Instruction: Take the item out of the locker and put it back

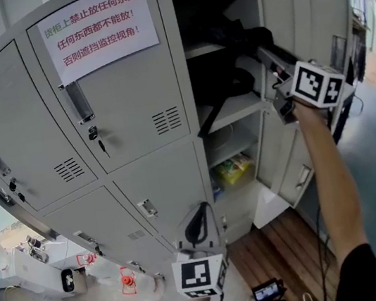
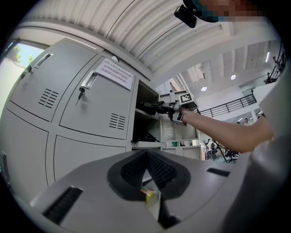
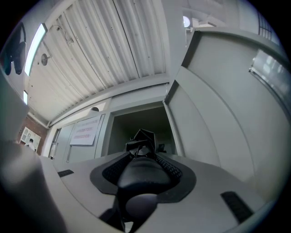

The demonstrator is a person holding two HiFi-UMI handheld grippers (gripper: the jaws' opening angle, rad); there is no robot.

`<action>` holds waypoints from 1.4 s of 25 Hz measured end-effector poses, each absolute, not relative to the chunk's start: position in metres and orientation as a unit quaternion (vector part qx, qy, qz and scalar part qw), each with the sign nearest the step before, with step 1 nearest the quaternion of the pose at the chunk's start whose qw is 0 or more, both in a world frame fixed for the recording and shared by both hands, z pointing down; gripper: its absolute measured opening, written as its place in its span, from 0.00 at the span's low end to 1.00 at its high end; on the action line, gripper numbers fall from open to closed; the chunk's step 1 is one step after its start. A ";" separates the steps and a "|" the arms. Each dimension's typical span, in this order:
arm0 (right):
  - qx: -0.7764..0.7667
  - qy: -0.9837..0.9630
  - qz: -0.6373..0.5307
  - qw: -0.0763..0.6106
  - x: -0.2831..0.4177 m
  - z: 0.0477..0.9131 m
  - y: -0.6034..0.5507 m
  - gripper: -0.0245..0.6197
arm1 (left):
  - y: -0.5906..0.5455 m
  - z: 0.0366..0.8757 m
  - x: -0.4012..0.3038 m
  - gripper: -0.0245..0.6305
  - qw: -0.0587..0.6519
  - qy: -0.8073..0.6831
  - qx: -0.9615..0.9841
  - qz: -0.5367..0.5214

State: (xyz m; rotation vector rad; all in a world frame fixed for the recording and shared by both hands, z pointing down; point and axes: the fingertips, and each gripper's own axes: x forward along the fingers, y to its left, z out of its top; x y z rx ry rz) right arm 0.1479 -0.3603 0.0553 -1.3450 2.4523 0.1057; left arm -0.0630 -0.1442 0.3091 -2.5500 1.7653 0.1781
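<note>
Shows a bank of grey metal lockers [image 1: 177,76] seen steeply from above, with one upper door [image 1: 294,14] swung open at the right. Right tongs [image 3: 144,159] raised to that open compartment and clamped on a black item [image 3: 142,139]. Left tongs [image 2: 146,154] held low, well apart from the opening, pressed together with nothing gripped.

Reads as the carrying step: item firmly gripped, reaching into the upper part of the compartment near its top shelf [image 1: 201,49], with the gripped end outside the doorway. Cannot tell from this moment alone whether heading out or going back in. Next move probably calls for a straight path through the doorway, clear of the door edge and of a dark bag-like thing [image 1: 224,86] lower in the compartment. After that, setting down on the shelf and spreading the tongs.

Appears long, slim and matt black: smooth rounded end between the pads, crumpled folded fabric in front. Possibly a folded umbrella. Likely light, with loose fabric prone to snagging.
</note>
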 end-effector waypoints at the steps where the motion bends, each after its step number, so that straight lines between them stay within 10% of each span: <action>1: -0.473 0.863 0.038 0.175 0.149 0.056 -0.358 0.30 | -0.144 0.311 -0.063 0.03 0.019 0.568 -0.821 0.054; 35: -0.446 0.868 0.054 0.211 0.194 0.183 -0.176 0.30 | -0.145 0.345 -0.058 0.03 -0.002 0.569 -0.822 0.026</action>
